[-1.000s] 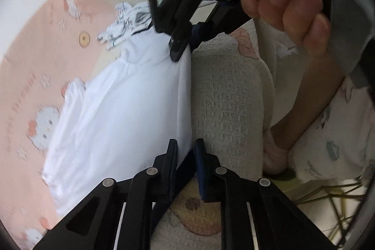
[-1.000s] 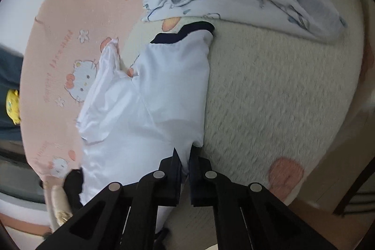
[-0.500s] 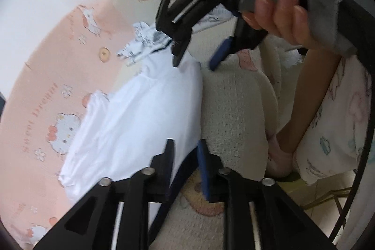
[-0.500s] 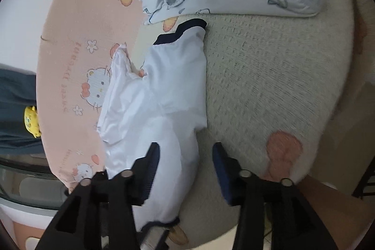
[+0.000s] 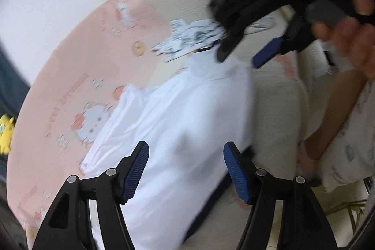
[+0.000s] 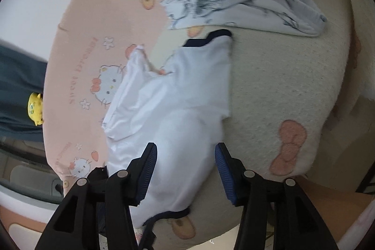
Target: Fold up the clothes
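Cream blanket (image 6: 281,86) holds a white shirt (image 6: 178,109), lengthwise-doubled; both grippers (image 5: 185,170) (image 6: 185,170) gape empty above it — snagging could undo the fold.

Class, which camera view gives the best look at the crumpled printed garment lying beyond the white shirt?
The right wrist view: the printed garment shows whole and fairly sharp. In the left wrist view it is small, blurred and partly hidden by the right gripper.

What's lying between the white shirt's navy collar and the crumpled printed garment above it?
Nothing but bare bedding: in the right wrist view a narrow strip of blanket separates the white shirt from the printed garment.
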The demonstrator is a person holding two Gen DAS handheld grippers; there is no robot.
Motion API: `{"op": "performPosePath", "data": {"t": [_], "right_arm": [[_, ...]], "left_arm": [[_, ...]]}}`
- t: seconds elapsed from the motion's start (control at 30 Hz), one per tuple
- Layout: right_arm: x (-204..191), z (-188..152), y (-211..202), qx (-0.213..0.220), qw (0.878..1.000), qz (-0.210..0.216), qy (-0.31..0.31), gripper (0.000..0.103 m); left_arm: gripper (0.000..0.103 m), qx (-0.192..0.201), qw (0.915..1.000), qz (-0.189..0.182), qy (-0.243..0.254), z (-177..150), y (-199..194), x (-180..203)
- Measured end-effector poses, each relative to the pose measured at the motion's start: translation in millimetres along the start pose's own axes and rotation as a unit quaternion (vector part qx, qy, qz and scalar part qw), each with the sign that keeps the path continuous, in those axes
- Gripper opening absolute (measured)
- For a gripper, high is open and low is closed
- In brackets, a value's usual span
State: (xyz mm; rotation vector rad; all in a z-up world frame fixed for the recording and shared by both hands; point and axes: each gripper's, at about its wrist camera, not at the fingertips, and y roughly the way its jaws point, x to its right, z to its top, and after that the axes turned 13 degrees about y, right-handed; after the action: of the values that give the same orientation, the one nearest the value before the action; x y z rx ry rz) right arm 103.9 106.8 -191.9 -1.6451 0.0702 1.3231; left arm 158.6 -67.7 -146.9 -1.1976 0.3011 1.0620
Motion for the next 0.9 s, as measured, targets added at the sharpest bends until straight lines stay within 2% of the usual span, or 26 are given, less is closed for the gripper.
{"op": "performPosePath", "data": {"t": [0.03,0.17,0.2,0.27,0.37,0.4,0.43,0.47,0.53,0.67,0.8,0.9], "right_arm": [[-5,-4,0,0.004,1.000,0.001,-0.011,0.051],[-31,-31,-6,0.059,0.994,-0.053,-0.078,0.051],[-38,-38,-8,0.073,0.991,-0.067,-0.095,0.051],[-51,-52,-11,0.100,0.982,-0.094,-0.128,0.052],[-71,-73,-15,0.140,0.965,-0.133,-0.177,0.057],[-77,-80,-17,0.156,0.957,-0.148,-0.196,0.057],[-85,-90,-17,0.177,0.943,-0.167,-0.226,0.058],[-93,-98,-14,0.181,0.933,-0.177,-0.254,0.062],[-109,-113,-7,0.171,0.923,-0.184,-0.290,0.062],[-128,-136,8,0.132,0.932,-0.168,-0.293,0.063],[-134,-156,23,0.105,0.937,-0.162,-0.291,0.063],[-134,-172,34,0.089,0.942,-0.156,-0.283,0.063]], "left_arm": [[0.064,-0.004,0.9999,0.005,-0.012,-5,2,-7],[0.064,-0.013,0.9960,0.030,-0.083,-28,-4,-34],[0.064,-0.015,0.9938,0.036,-0.104,-35,-7,-41],[0.064,0.006,0.9837,0.027,-0.178,-50,-19,-59],[0.064,0.033,0.9687,0.002,-0.246,-74,-36,-76],[0.064,0.032,0.9680,0.000,-0.249,-78,-38,-78],[0.064,0.028,0.9683,0.000,-0.248,-82,-38,-80],[0.064,0.023,0.9688,0.003,-0.247,-86,-40,-79],[0.064,0.017,0.9688,0.000,-0.247,-94,-49,-77],[0.064,0.004,0.9574,-0.021,-0.288,-120,-52,-81],[0.064,0.007,0.9460,-0.003,-0.324,-150,-68,-92],[0.064,0.028,0.9407,0.016,-0.338,-162,-80,-100]]}}
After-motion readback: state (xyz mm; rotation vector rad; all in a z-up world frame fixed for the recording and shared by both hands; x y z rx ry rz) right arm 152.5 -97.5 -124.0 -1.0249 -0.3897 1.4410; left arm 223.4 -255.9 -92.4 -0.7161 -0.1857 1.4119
